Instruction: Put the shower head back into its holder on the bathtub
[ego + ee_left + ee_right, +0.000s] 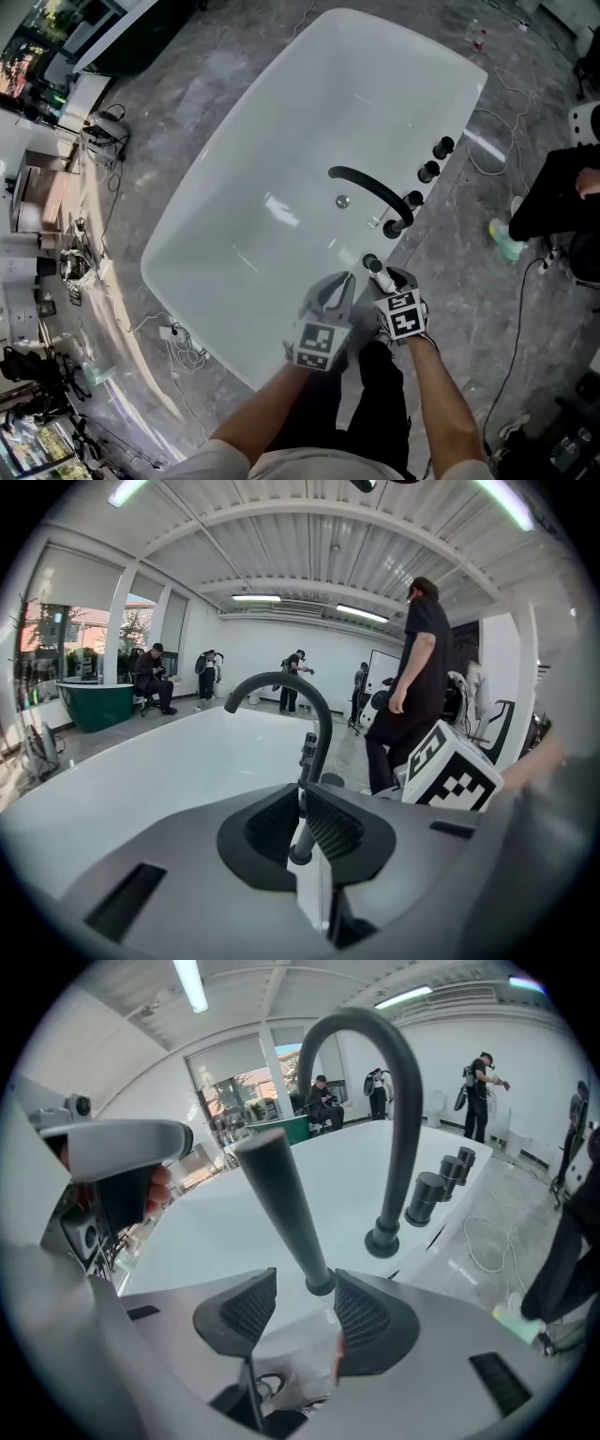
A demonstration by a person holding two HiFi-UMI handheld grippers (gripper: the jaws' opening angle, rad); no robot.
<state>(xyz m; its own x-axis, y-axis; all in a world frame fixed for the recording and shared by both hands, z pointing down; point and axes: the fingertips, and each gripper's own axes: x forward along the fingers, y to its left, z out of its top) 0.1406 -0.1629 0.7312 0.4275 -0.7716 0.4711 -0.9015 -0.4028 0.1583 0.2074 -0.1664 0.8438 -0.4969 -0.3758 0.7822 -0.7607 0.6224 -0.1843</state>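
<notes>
The shower head is a slim, dark grey wand, wider at its flat top, standing nearly upright and leaning toward 11 o'clock. Its narrow foot sits in the holder on the white bathtub rim, at 5 o'clock from the tub's centre.

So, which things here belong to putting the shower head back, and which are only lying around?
For the job: shower head, bathtub, right gripper, open around it.
Only lying around: black tap, three knobs, loose cables, person at the side.
</notes>
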